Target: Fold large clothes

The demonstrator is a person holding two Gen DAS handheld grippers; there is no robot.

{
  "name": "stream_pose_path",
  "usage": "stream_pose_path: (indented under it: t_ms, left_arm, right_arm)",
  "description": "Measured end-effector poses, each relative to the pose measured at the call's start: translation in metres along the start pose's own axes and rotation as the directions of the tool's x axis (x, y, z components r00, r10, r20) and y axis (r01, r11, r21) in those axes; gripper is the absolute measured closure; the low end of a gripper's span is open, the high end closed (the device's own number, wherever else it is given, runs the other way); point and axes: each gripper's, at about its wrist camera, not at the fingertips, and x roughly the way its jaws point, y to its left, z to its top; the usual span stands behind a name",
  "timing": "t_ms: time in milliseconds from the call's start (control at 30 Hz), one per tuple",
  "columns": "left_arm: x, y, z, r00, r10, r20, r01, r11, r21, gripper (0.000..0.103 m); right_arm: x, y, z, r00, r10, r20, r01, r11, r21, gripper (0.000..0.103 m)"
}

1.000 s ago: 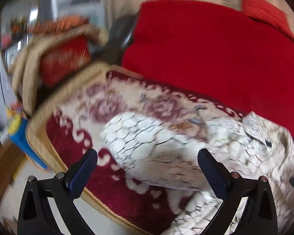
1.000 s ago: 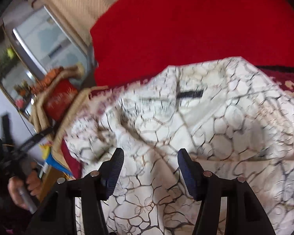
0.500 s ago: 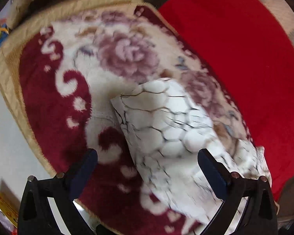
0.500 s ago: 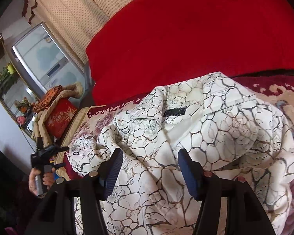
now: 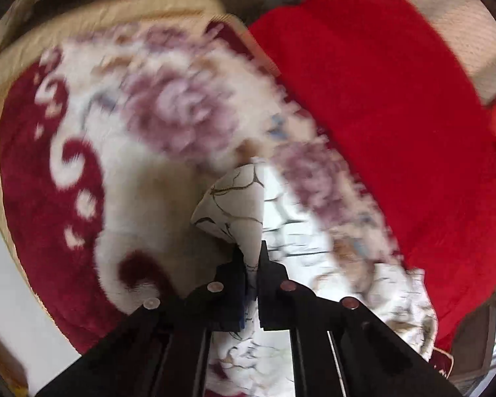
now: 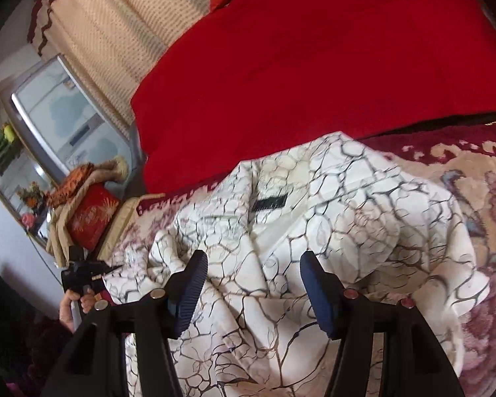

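Far left in the right wrist view we see a hand (image 6: 72, 304) gripping the left gripper (image 6: 110, 268), small and dark beside the near-left edge of the garment (image 6: 330, 218); a red cushion (image 6: 91, 218) under tan cloth sits behind it, with a mirror (image 6: 59, 115) and a cream curtain (image 6: 115, 26) farther back. In the left wrist view, the left gripper (image 5: 252, 254) has just closed its jaws, and they are clamped on a pinched corner of the garment (image 5: 238, 201), white cloth with dark crackle lines, sticking up past the tips. Under it lies the floral rug (image 5: 82, 125), maroon and cream with a tan border, blurred. To the right we see the red blanket (image 5: 380, 115) along the rug's far edge. In the right wrist view, the garment is spread crumpled over the rug (image 6: 489, 205), with a small black label (image 6: 269, 202) near its far middle. The right gripper (image 6: 253, 284) hangs just over the near folds with its jaws apart; whether the blue pads (image 6: 190, 292) touch the cloth we cannot tell. The red blanket (image 6: 314, 66) fills the far right.
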Motion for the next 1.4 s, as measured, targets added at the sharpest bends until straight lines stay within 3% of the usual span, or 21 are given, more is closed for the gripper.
stream_pose_path:
  t_ms: [200, 333, 467, 500, 567, 600, 633, 667, 700, 733, 767, 800, 867, 933, 1000, 1033, 1067, 1133, 1233, 1300, 1400]
  left_arm:
    - [-0.069, -0.099, -0.009, 0.992, -0.092, 0.080, 0.068, 0.961, 0.267, 0.099]
    - [-0.115, -0.189, -0.041, 0.981, -0.174, 0.085, 0.111, 0.866, 0.487, 0.099]
    - [-0.156, -0.281, -0.102, 0.961, -0.274, 0.026, 0.178, 0.690, 0.701, 0.099]
    - [-0.166, -0.308, -0.129, 0.950, -0.310, -0.023, 0.219, 0.613, 0.759, 0.099]
    - [-0.177, -0.338, -0.163, 0.934, -0.342, -0.100, 0.274, 0.509, 0.816, 0.099]
    - [-0.186, -0.359, -0.195, 0.917, -0.361, -0.167, 0.314, 0.399, 0.862, 0.099]
    - [-0.191, -0.368, -0.212, 0.909, -0.368, -0.197, 0.329, 0.342, 0.880, 0.097]
    - [-0.200, -0.382, -0.242, 0.891, -0.374, -0.257, 0.356, 0.225, 0.907, 0.094]
    - [-0.204, -0.389, -0.260, 0.881, -0.372, -0.291, 0.368, 0.154, 0.917, 0.088]
    - [-0.208, -0.392, -0.274, 0.873, -0.378, -0.309, 0.371, 0.100, 0.923, 0.069]
    - [-0.211, -0.393, -0.281, 0.868, -0.387, -0.310, 0.365, 0.075, 0.928, 0.045]
    - [-0.215, -0.394, -0.289, 0.863, -0.408, -0.298, 0.346, 0.048, 0.937, 0.034]
    - [-0.218, -0.390, -0.289, 0.854, -0.437, -0.282, 0.337, 0.052, 0.940, 0.026]
    - [-0.211, -0.382, -0.276, 0.857, -0.440, -0.267, 0.344, 0.103, 0.933, 0.026]
    - [-0.187, -0.369, -0.250, 0.895, -0.395, -0.209, 0.309, 0.211, 0.927, 0.025]
    - [-0.180, -0.366, -0.249, 0.908, -0.374, -0.188, 0.291, 0.243, 0.925, 0.025]
    - [-0.159, -0.352, -0.234, 0.936, -0.321, -0.144, 0.249, 0.313, 0.916, 0.025]
    - [-0.130, -0.330, -0.213, 0.968, -0.233, -0.088, 0.180, 0.410, 0.894, 0.025]
    - [-0.076, -0.289, -0.189, 0.993, -0.087, -0.080, 0.115, 0.562, 0.819, 0.025]
    - [-0.049, -0.266, -0.183, 0.997, -0.017, -0.069, 0.065, 0.610, 0.790, 0.025]
    - [-0.013, -0.242, -0.190, 0.993, 0.086, -0.075, 0.002, 0.643, 0.766, 0.025]
  right_arm:
    - [-0.023, -0.014, 0.007, 0.997, -0.004, 0.075, 0.000, 0.999, 0.045, 0.040]
    - [-0.038, -0.027, 0.013, 0.994, 0.010, 0.111, -0.021, 0.995, 0.099, 0.040]
    - [-0.057, -0.036, 0.017, 0.987, 0.006, 0.160, -0.026, 0.992, 0.122, 0.040]
    - [-0.062, -0.040, 0.018, 0.985, 0.006, 0.173, -0.029, 0.991, 0.132, 0.040]
    - [-0.073, -0.049, 0.020, 0.980, 0.006, 0.200, -0.038, 0.987, 0.159, 0.040]
    - [-0.077, -0.053, 0.021, 0.977, 0.005, 0.211, -0.042, 0.984, 0.170, 0.040]
    - [-0.084, -0.059, 0.023, 0.974, 0.003, 0.228, -0.047, 0.981, 0.187, 0.040]
    - [-0.089, -0.063, 0.024, 0.971, 0.001, 0.239, -0.049, 0.979, 0.197, 0.040]
    - [-0.094, -0.067, 0.025, 0.968, -0.002, 0.252, -0.052, 0.976, 0.209, 0.040]
    - [-0.100, -0.073, 0.026, 0.964, -0.003, 0.265, -0.058, 0.973, 0.225, 0.039]
    - [-0.108, -0.080, 0.027, 0.961, -0.004, 0.278, -0.068, 0.966, 0.250, 0.035]
    - [-0.112, -0.085, 0.028, 0.958, -0.005, 0.286, -0.075, 0.961, 0.267, 0.028]
    - [-0.127, -0.100, 0.028, 0.947, -0.009, 0.323, -0.098, 0.945, 0.313, 0.022]
    - [-0.140, -0.110, 0.029, 0.941, -0.020, 0.339, -0.097, 0.941, 0.325, 0.022]
    - [-0.145, -0.114, 0.031, 0.942, -0.018, 0.335, -0.095, 0.943, 0.320, 0.022]
    - [-0.145, -0.115, 0.032, 0.951, -0.005, 0.310, -0.095, 0.947, 0.308, 0.022]
    - [-0.142, -0.116, 0.033, 0.962, 0.004, 0.272, -0.089, 0.950, 0.299, 0.022]
    - [-0.131, -0.115, 0.032, 0.984, 0.023, 0.179, -0.073, 0.958, 0.278, 0.022]
    - [-0.108, -0.098, 0.024, 0.999, 0.023, 0.037, -0.030, 0.982, 0.187, 0.023]
    - [-0.101, -0.083, 0.017, 1.000, 0.002, -0.015, -0.001, 0.996, 0.094, 0.026]
    - [-0.089, -0.056, 0.001, 0.995, -0.018, -0.100, 0.012, 0.998, -0.062, 0.034]
